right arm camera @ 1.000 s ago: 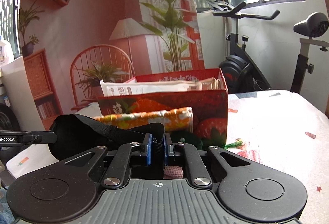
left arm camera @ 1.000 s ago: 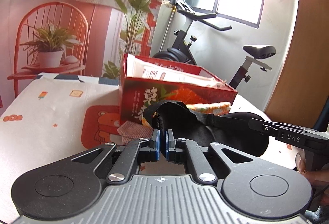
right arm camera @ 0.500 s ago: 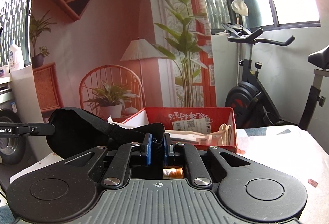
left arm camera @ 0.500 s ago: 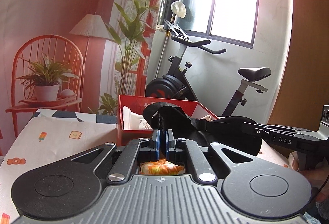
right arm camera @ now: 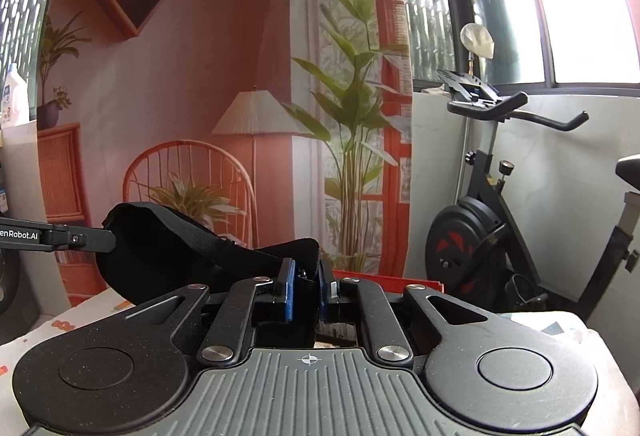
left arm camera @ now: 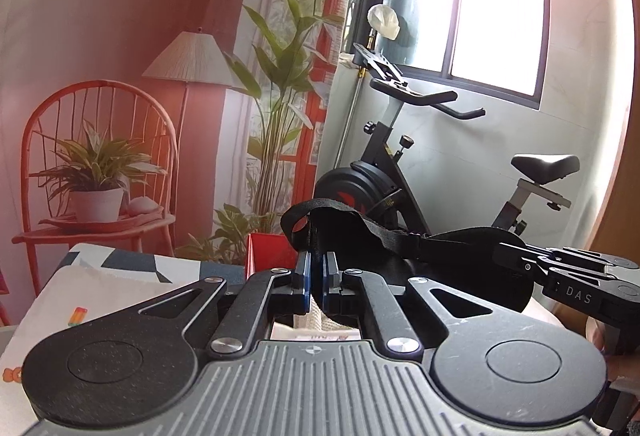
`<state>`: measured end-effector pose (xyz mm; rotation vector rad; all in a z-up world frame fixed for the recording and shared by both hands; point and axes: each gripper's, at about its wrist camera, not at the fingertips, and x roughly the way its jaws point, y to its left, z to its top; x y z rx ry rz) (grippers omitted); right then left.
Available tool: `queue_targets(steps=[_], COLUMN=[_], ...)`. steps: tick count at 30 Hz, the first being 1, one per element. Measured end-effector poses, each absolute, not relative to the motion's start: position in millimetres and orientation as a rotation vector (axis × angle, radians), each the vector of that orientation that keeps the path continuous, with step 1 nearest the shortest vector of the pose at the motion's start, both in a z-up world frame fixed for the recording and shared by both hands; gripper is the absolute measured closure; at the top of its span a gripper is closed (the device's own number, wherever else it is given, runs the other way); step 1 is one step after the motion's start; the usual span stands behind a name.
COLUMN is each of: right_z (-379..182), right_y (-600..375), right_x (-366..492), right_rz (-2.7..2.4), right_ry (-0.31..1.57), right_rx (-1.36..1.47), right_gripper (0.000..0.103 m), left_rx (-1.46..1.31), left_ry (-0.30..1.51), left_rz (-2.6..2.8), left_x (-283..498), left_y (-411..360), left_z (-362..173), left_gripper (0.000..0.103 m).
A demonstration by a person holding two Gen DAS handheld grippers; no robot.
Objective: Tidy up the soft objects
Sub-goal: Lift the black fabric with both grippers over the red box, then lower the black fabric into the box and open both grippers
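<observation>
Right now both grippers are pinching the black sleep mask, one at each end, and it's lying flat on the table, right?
Not quite. Both grippers are pinching the black sleep mask, one at each end, but it isn't lying on the table. It hangs in the air, stretched between the left gripper and the right gripper, above the red box. The left wrist view shows this best.

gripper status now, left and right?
Left gripper: closed on one end of the black eye mask.
Right gripper: closed on the mask's other end.
</observation>
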<state>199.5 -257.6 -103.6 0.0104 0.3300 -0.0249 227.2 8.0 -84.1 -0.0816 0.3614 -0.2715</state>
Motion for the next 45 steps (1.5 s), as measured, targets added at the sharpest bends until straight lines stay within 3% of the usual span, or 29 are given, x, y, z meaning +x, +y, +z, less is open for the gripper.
queue_targets(steps=[8, 18, 23, 25, 28, 29, 45], right_z=[-121.2, -167.9, -179.9, -180.2, -178.3, -178.0, -176.5], right_y=[-287.3, -301.5, -303.3, -304.4, -304.0, -302.9, -264.8], right_x=[260.6, 300.4, 296.9, 294.9, 287.7, 285.0, 201.3], right_rz=[-0.030, -0.079, -0.120, -0.135, -0.152, -0.156, -0.106], right_ry=[0.360, 0.557, 0.581, 0.579, 0.569, 0.567, 0.530], right_rx=[0.037, 0.059, 0.061, 0.059, 0.048, 0.042, 0.008], right_gripper=[0.093, 0.092, 0.082, 0.073, 0.060, 0.054, 0.049], left_rx=[-0.040, 0.025, 0.059, 0.070, 0.075, 0.072, 0.125], left_ry=[0.402, 0.544, 0.586, 0.589, 0.579, 0.574, 0.537], left_rz=[-0.258, -0.275, -0.292, -0.282, -0.273, -0.272, -0.313], left_x=[276.4, 313.9, 316.6, 314.7, 309.5, 307.2, 249.3], left_y=[-5.0, -13.9, -18.7, -18.1, -14.9, -13.5, -20.6], left_z=[-91.2, -128.5, -135.2, -134.8, -130.8, -129.5, -120.1], left_gripper=[0.097, 0.096, 0.094, 0.087, 0.059, 0.054, 0.044])
